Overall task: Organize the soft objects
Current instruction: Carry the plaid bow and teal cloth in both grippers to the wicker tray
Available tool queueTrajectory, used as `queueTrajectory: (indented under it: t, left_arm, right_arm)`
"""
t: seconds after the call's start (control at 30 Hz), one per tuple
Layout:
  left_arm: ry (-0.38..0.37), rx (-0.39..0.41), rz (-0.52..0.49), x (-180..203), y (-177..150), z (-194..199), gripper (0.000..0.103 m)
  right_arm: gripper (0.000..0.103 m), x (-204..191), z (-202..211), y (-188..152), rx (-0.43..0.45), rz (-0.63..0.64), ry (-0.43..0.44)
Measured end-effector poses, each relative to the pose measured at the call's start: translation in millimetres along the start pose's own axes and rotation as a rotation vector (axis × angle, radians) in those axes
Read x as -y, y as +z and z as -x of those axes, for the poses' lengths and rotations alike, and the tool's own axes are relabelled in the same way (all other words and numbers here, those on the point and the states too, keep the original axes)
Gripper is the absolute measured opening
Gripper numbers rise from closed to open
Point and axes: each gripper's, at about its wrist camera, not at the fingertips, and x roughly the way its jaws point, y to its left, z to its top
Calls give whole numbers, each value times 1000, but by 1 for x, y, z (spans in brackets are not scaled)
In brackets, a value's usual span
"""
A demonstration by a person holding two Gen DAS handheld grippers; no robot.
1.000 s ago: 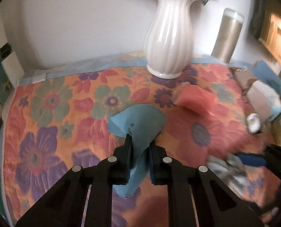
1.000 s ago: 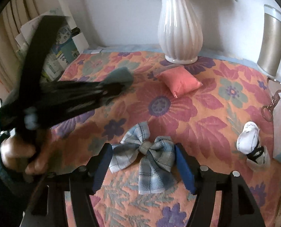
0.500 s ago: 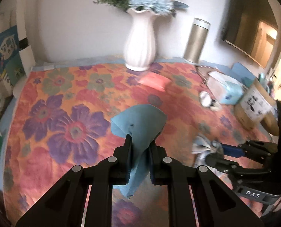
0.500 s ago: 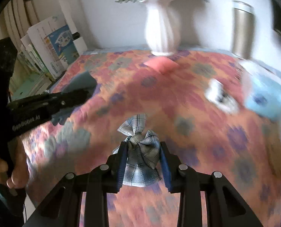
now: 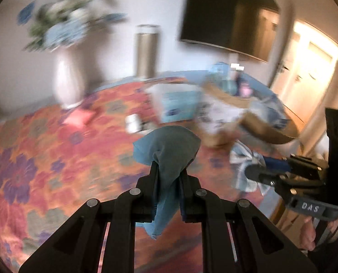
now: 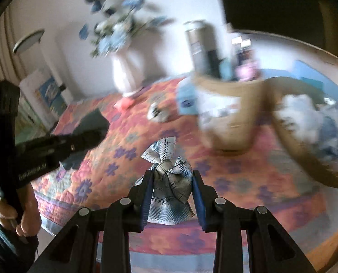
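Left gripper [image 5: 167, 170] fingers pinch a blue cloth [image 5: 166, 150]; right gripper [image 6: 172, 182] fingers clamp a plaid bow [image 6: 169, 182]. Both soft things hang above the floral tabletop [image 6: 123, 136], and the woven basket [image 6: 310, 159] lies ahead-right, nearer the right hand

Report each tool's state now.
Left tool: shut on blue cloth.
Right tool: shut on plaid bow.

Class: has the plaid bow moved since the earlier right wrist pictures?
Yes. The plaid bow left the floral tablecloth and now hangs clamped in the right gripper.
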Motion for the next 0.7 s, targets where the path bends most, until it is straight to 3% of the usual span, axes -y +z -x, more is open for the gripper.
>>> queueTrajectory:
  t: [0.3, 0.43, 0.7]
  left_arm:
    - [-125, 28, -215, 130, 56, -13, 12]
    - [-195, 15, -173, 161, 97, -39, 12]
    - [-185, -35, -96, 183, 155, -105, 12]
  right_arm:
    - [32, 81, 77, 10, 172, -156, -60]
    - [32, 126, 101, 25, 236, -220, -126]
    - [33, 211, 102, 70, 262, -385, -196]
